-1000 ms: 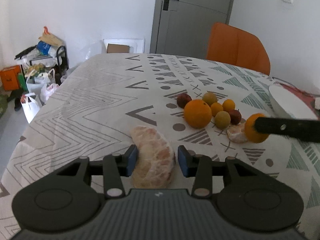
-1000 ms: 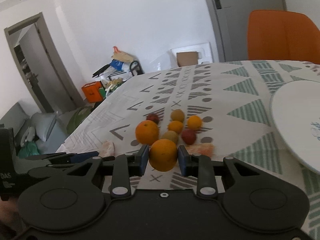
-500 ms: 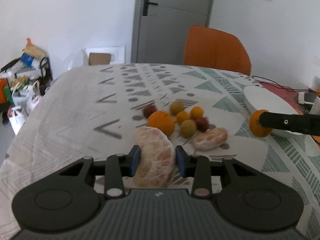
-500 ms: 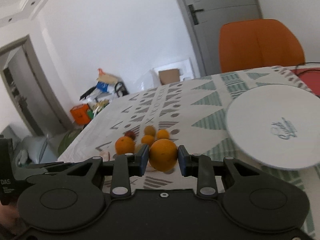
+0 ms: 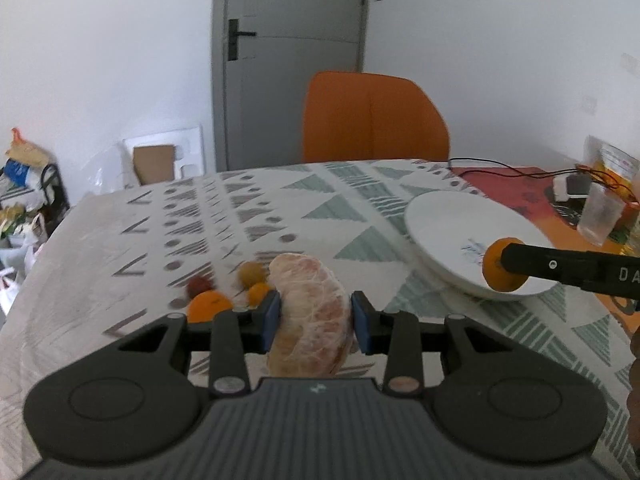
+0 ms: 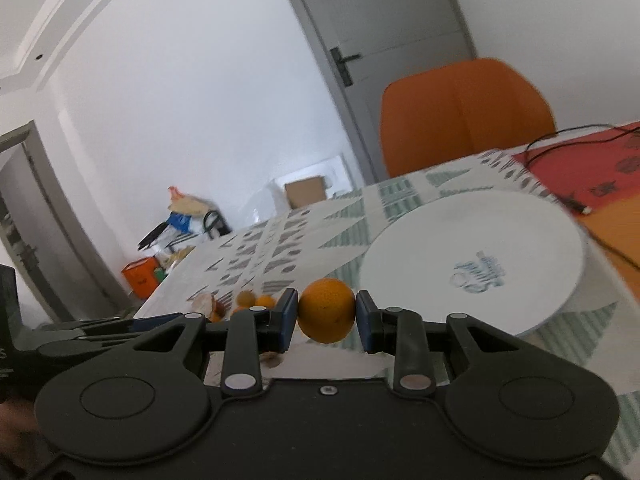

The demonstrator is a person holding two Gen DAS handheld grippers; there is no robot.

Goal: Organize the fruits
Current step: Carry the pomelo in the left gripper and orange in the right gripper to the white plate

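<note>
Fruit sits in both our grippers right now. Our left gripper [image 5: 316,322] squeezes a big peeled citrus piece [image 5: 310,314] between its two blue pads, and the piece stands up tall above the table [image 5: 120,240]. Our right gripper [image 6: 327,322] is clamped on a small round orange [image 6: 326,310], with one pad pressed on each side of it. From the left camera we see that same orange held up in front of the near rim of the white plate [image 5: 452,220]. From the right camera the plate lies just beyond and to the right of the orange, with a blue mark in its middle. More little fruits [image 5: 224,292] lie in a bunch on the patterned cloth, just behind our left gripper: an orange one, a red one and some yellow ones, all a bit blurry. An orange chair [image 5: 372,116] stands at the far side of the table, in front of a grey door [image 5: 292,40]. A clear plastic cup [image 5: 602,216] stands near the right edge.
</note>
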